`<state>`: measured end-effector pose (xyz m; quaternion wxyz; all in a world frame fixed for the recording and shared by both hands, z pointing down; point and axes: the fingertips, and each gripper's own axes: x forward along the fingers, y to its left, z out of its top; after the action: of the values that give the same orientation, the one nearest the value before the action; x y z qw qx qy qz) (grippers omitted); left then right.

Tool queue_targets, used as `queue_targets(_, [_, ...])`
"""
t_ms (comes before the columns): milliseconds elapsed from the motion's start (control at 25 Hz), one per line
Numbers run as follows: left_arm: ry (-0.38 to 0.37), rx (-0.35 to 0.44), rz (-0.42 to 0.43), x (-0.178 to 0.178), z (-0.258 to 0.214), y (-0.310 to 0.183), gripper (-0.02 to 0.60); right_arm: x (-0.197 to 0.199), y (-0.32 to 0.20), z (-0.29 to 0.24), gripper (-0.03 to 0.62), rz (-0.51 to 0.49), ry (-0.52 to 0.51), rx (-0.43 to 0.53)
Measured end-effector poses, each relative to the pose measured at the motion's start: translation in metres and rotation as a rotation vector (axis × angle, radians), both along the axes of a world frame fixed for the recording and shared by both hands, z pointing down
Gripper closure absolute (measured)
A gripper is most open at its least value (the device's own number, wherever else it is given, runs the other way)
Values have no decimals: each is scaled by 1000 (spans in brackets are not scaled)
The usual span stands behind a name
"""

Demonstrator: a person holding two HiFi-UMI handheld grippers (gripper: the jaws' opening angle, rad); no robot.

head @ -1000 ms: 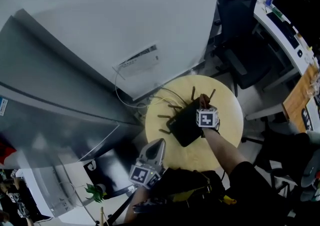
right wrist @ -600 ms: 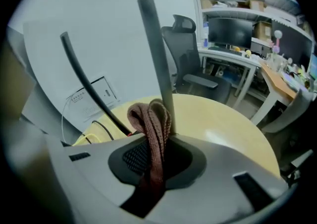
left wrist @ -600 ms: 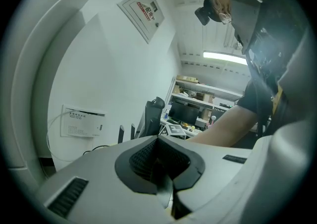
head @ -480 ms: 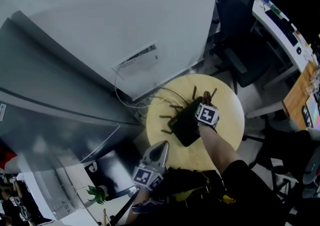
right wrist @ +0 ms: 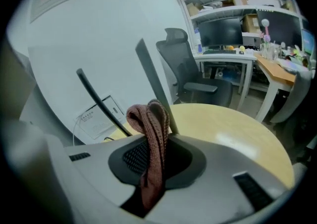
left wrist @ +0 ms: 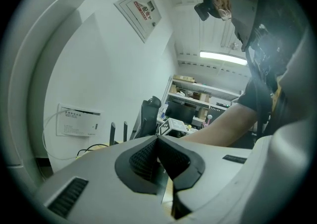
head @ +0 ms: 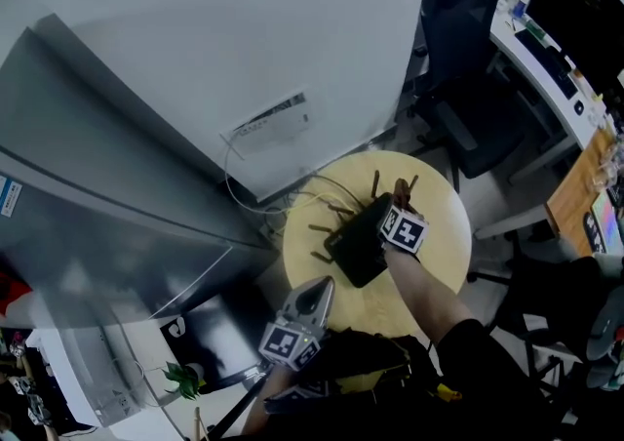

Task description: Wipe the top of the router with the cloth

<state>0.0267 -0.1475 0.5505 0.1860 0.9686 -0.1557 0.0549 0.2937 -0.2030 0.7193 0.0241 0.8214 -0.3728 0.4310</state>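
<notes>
Cloth point(right wrist: 151, 134), reddish-brown, is pinched between jaws of right gripper point(head: 398, 201), with folded loop poking out past tips. Black router point(head: 359, 246) is seen beneath and just beside those tips, on round yellow table point(head: 444, 234). Antennas point(right wrist: 154, 86) rise just ahead of cloth. Left gripper point(left wrist: 159, 142) is pressed together on nothing and held well apart from router, off table's near edge. Wiping is judged under way: cloth is placed at router's far end, and rest of top, back toward right gripper's handle, is likely not yet covered. How clean top is cannot be told.
</notes>
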Motion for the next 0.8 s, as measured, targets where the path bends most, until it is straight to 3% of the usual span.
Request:
queue_targets(480, [30, 2, 78, 35, -9, 28, 581, -4, 1, -72, 533, -29, 20, 202])
queue_targets(800, [46, 10, 45, 39, -10, 34, 581, -4, 6, -115, 531, -148, 142, 297])
